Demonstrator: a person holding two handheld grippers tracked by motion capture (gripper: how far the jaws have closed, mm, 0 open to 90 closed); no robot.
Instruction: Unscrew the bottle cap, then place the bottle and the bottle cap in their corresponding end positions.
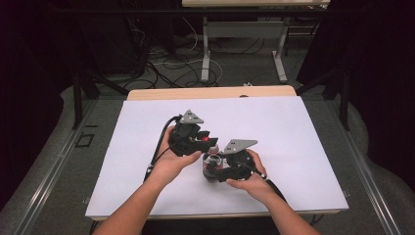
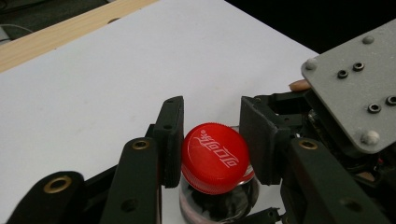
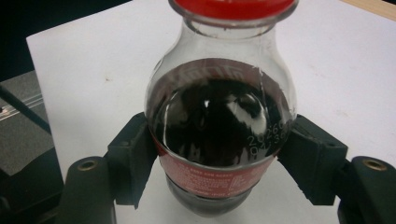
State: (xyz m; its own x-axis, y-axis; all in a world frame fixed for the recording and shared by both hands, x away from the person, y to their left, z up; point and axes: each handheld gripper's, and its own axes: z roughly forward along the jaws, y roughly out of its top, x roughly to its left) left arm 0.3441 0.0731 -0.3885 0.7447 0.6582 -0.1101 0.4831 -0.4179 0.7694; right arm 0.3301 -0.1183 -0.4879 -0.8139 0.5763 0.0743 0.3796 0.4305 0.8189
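Near the middle of the white worktop (image 1: pixel 147 147) stood a small bottle (image 3: pixel 219 126) of dark drink, upright, with a red cap (image 2: pixel 215 156) on its neck. The right hand-held gripper (image 3: pixel 219 158) was clenched on the bottle's body, one jaw pressed to each side at the label. The left hand-held gripper (image 2: pixel 212 140) sat over the cap with a jaw on either side; the left jaw touched the cap's rim, while the right one looked a shade apart, so the grip seemed not quite closed.

By my reading the step in hand was unscrewing the cap. The next move would call for the left jaws to pinch the cap firmly and turn, while the right kept the bottle from spinning.

A white sheet covered the worktop, with a wooden edge (image 1: pixel 210 92) at the far side. Beyond lay a dim room with cables (image 1: pixel 171 63) on a grey floor and another table's legs (image 1: pixel 205 54).
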